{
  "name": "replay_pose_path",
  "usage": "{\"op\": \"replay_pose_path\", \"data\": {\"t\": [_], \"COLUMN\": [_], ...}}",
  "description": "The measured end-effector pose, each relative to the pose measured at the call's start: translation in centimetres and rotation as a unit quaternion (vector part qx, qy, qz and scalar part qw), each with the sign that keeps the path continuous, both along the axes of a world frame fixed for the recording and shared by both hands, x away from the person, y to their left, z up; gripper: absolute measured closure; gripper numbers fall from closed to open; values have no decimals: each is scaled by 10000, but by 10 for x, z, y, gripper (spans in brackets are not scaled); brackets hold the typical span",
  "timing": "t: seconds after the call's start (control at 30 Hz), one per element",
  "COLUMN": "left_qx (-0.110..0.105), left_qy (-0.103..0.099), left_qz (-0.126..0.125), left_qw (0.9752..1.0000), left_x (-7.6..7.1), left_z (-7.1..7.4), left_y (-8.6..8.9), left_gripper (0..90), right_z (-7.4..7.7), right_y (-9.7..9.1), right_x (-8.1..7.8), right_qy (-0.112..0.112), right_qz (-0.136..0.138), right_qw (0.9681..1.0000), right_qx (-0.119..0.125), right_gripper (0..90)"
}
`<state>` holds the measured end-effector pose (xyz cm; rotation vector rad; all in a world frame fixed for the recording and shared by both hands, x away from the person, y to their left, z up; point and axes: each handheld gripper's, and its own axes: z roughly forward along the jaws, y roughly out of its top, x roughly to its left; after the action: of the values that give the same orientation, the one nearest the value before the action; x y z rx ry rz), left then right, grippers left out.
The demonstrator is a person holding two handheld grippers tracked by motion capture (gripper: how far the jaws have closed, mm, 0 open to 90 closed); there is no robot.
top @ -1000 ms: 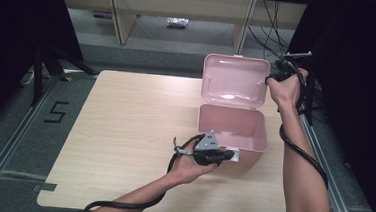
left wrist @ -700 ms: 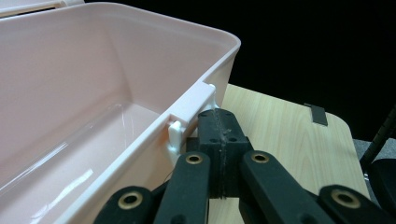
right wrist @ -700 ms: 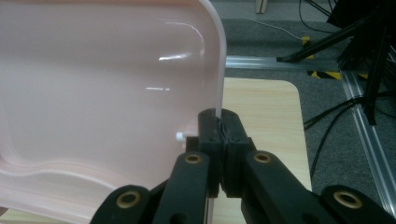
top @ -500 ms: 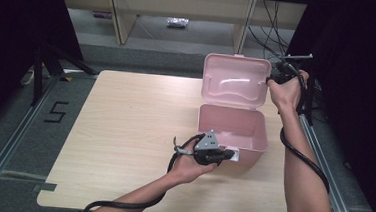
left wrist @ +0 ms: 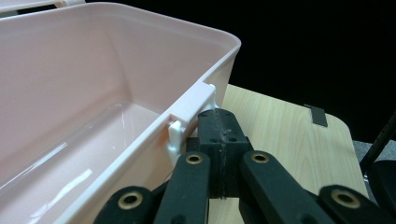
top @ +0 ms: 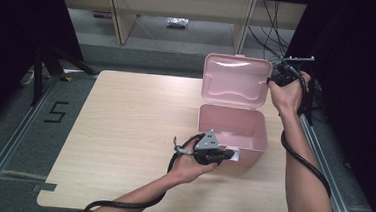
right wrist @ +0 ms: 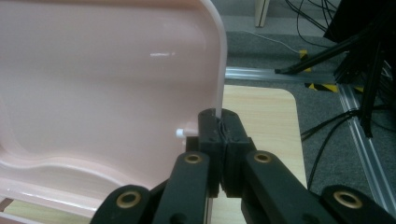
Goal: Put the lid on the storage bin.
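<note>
Pink box (top: pixel 232 126) sits at the table's (top: pixel 124 131) right side, long axis left to right, mouth facing up. Its lid (top: pixel 236 82) stands upright at the far edge. Left gripper (top: pixel 228 154) is pressed together beneath the near-wall latch (left wrist: pixel 191 112); right gripper (top: pixel 273 82) pinches the lid's right rim.

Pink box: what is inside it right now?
The pink box looks empty: the left gripper view shows bare walls and floor. Its near front corner is out of sight behind the wall.

Wooden table (top: pixel 124 131), shelving (top: pixel 123 6), floor cables (right wrist: pixel 336 126)
</note>
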<state>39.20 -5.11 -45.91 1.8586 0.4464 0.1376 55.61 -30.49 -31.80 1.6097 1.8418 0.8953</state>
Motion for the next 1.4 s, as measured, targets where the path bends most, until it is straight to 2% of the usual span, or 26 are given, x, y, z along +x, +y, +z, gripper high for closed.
{"op": "replay_pose_path", "data": {"t": [0.03, 0.07, 0.1, 0.13, 0.2, 0.23, 0.4, 0.43, 0.5, 0.53, 0.57, 0.6, 0.77, 0.8, 0.87, 0.9, 0.93, 1.0, 1.03, 1.07, 1.1, 1.27, 1.3, 1.37, 1.4], "left_qx": [-5, -9, -9, -11, -17, -18, -12, -12, -13, -13, -10, -13, 2, 4, -16, -17, -19, 3, 16, 16, 11, 19, 21, 45, 56], "left_qy": [2, 7, 13, 21, 36, 37, 39, 37, 41, 42, 43, 43, 37, 38, 53, 52, 52, 50, 46, 49, 56, 68, 60, 47, 46], "left_qz": [-1, 1, 1, 2, 8, 10, 7, 5, 4, 3, -1, -1, -5, -11, -1, -1, -1, -14, -19, -21, -22, -24, -23, -31, -33], "left_qw": [10000, 10000, 10000, 10000, 10000, 10000, 10000, 10000, 10000, 10000, 10000, 10000, 10000, 10000, 10000, 10000, 10000, 10000, 10000, 10000, 10000, 10000, 10000, 10000, 10000], "left_x": [0, 0, 0, 0, 0, 0, 1, 1, 1, 1, 1, 1, 1, 1, 1, 1, 1, 1, 2, 2, 2, 2, 2, 2, 2], "left_z": [0, 0, 0, 0, 0, 0, 0, 0, 0, 0, 0, 0, 0, 0, 0, 0, 0, 0, 0, 0, 1, 1, 1, 1, 1], "left_y": [0, 0, 0, 0, 0, 0, 0, 0, 0, 0, 0, 0, 0, 0, 0, 0, 0, 0, 1, 1, 0, 0, 0, 1, 1], "left_gripper": [900, 900, 900, 900, 900, 900, 900, 900, 900, 900, 900, 900, 900, 900, 900, 900, 900, 900, 900, 900, 900, 900, 900, 900, 900], "right_z": [-1, 1, 1, 2, 0, 2, 2, 2, 2, 2, 3, 3, 4, 4, 3, 3, 3, 3, 3, 4, 3, 4, 4, 3, 3], "right_y": [1, 2, 1, 2, -1, 0, 2, 0, 0, 1, -1, 2, 3, 1, 0, 4, 1, 3, 2, 1, 4, 2, 4, 2, 4], "right_x": [-2, -4, -4, -6, -5, -7, -9, -10, -11, -12, -12, -14, -17, -16, -17, -19, -19, -21, -21, -22, -23, -24, -25, -25, -26], "right_qy": [-57, 38, -27, 17, -158, -47, -86, -134, -128, -134, -148, -111, -145, -207, -244, -177, -229, -260, -297, -289, -279, -309, -305, -394, -335], "right_qz": [-44, -74, -32, -83, 101, 11, -36, 12, 66, 10, 95, -30, -17, 101, 137, -62, 39, -3, 99, 81, -9, 79, 9, 135, 11], "right_qw": [10000, 10000, 10000, 9999, 9997, 10000, 9999, 9999, 9999, 9999, 9998, 9999, 9999, 9997, 9995, 9998, 9997, 9997, 9995, 9995, 9996, 9995, 9995, 9991, 9994], "right_qx": [-15, 53, 2, 74, -124, -63, 76, -20, -24, 0, -60, 69, 20, -51, -113, 120, -22, 45, -38, -111, 38, -47, -6, -85, 42], "right_gripper": [900, 900, 900, 900, 900, 900, 900, 900, 900, 900, 900, 900, 900, 900, 900, 900, 900, 900, 900, 900, 900, 899, 899, 899, 899]}}
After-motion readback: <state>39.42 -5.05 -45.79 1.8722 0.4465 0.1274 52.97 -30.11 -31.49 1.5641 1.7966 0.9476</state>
